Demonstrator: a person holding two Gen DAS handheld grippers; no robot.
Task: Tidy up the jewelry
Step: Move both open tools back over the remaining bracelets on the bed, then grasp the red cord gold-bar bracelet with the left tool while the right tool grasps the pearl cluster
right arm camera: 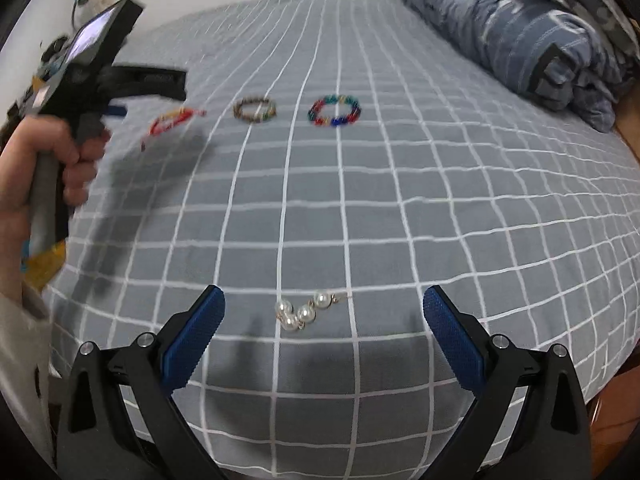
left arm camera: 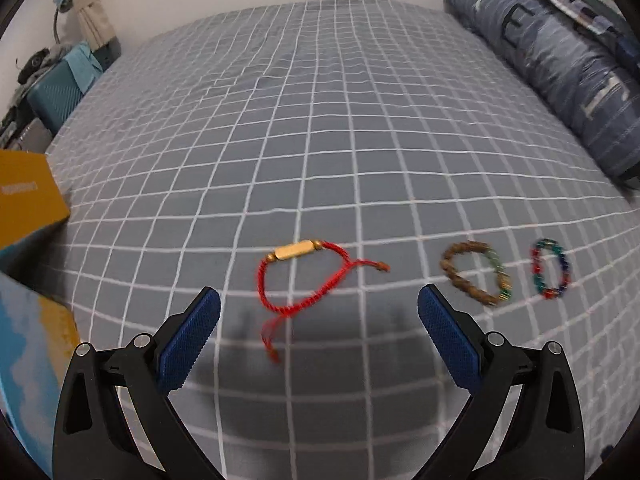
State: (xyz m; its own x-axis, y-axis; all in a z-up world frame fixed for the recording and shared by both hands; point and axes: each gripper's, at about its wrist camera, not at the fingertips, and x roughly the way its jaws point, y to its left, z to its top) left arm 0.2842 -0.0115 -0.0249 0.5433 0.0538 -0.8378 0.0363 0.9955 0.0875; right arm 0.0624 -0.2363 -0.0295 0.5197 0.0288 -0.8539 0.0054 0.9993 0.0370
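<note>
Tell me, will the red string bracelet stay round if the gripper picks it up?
Probably not. The red string bracelet looks like thin cord with loose tails, so it would likely flop and dangle. Its gold bar seems the heaviest part, so that end may hang lowest. It looks light and unlikely to roll.

On my left wrist view the yellow box [left arm camera: 28, 196] runs off the left edge, its print too smeared to read. On my right wrist view the left tool [right arm camera: 116, 110] and the red cord bracelet [right arm camera: 172, 122] blur together; I cannot tell whether they touch.
</note>
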